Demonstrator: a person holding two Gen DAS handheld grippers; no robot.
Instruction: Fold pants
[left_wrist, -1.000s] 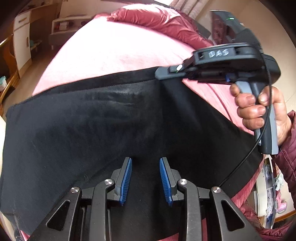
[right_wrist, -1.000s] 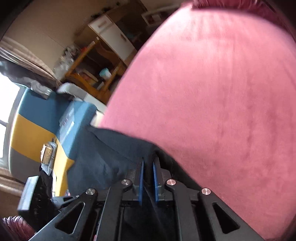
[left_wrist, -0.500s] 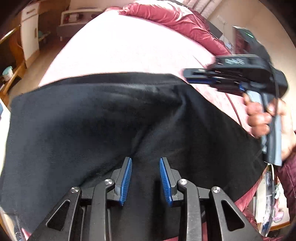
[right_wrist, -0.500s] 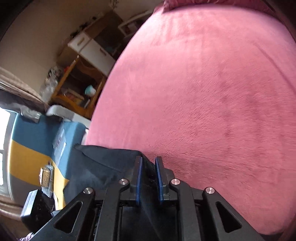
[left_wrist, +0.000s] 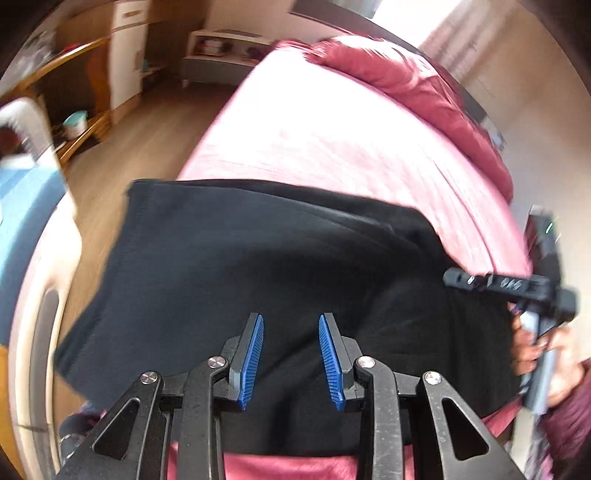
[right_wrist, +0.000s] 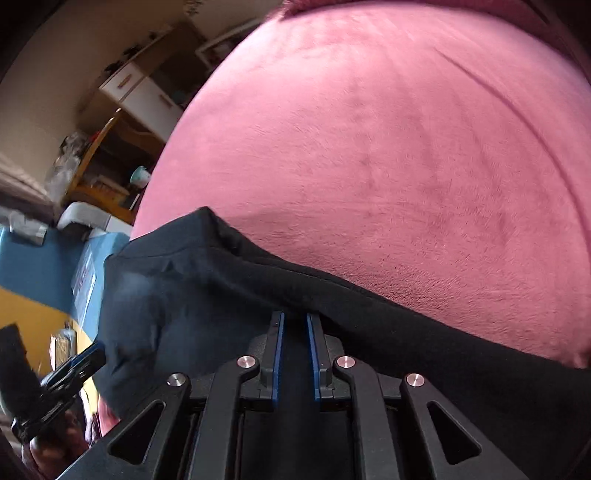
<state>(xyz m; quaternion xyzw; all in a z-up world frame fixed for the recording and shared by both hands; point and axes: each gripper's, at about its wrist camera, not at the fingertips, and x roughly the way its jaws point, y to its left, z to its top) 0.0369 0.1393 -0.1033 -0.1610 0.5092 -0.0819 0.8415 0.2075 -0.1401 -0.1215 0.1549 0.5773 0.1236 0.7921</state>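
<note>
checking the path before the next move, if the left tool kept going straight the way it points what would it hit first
Most likely the black pants: the left tool is open, and dark fabric fills the view just past its fingertips. The pink bed cover lies beyond. Depth is hard to judge.

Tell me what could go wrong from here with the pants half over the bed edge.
1. Only the right gripper looks nearly shut on the black pants; whether it truly pinches the cloth is unclear, and a thin bite could slip.
2. The left gripper hangs open above the fabric, so that side is unsupported and may sag or crease.
3. The pants' left part overhangs the pink bed edge and could slide toward the floor.
</note>
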